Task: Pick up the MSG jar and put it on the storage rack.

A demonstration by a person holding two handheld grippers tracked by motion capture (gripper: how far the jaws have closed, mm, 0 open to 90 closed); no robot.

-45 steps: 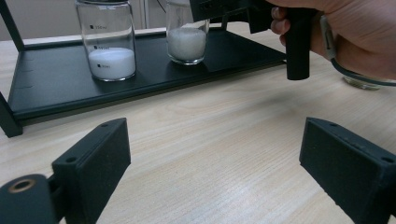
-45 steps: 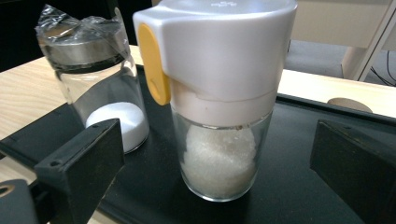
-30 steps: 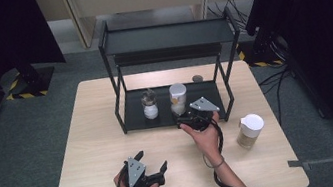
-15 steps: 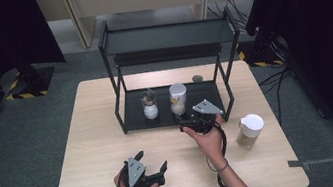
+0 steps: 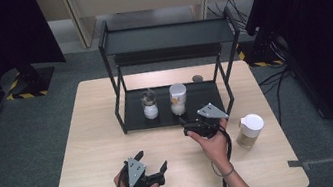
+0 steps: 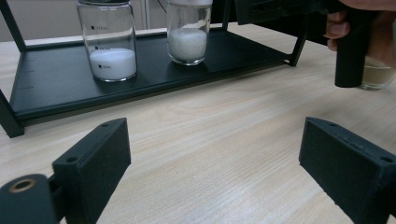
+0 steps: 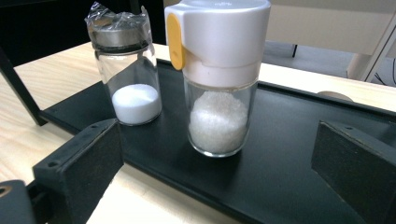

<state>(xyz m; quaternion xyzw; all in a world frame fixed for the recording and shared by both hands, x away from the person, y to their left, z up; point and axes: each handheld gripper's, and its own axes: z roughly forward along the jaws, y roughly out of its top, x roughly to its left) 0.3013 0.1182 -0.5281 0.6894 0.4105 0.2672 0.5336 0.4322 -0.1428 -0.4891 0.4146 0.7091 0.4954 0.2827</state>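
Right tool (image 5: 191,126) nudged closer to white-capped jar (image 7: 218,79) on rack shelf (image 7: 289,186), jaws spread, empty. Left tool (image 5: 151,165) idle over tabletop (image 5: 92,150), also released.

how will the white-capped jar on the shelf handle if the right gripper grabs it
The white-capped jar looks like clear glass, so probably rigid, smooth and slippery between the jaws. It is tall and narrow with a bulky cap, so a high push may tip it. The grains fill only its bottom part, so it is likely light. The right gripper is open.

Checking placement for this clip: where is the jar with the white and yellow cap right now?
The white-capped jar stands on the black rack's bottom shelf, right of the foil-topped jar in the high view, directly ahead of the open right gripper.
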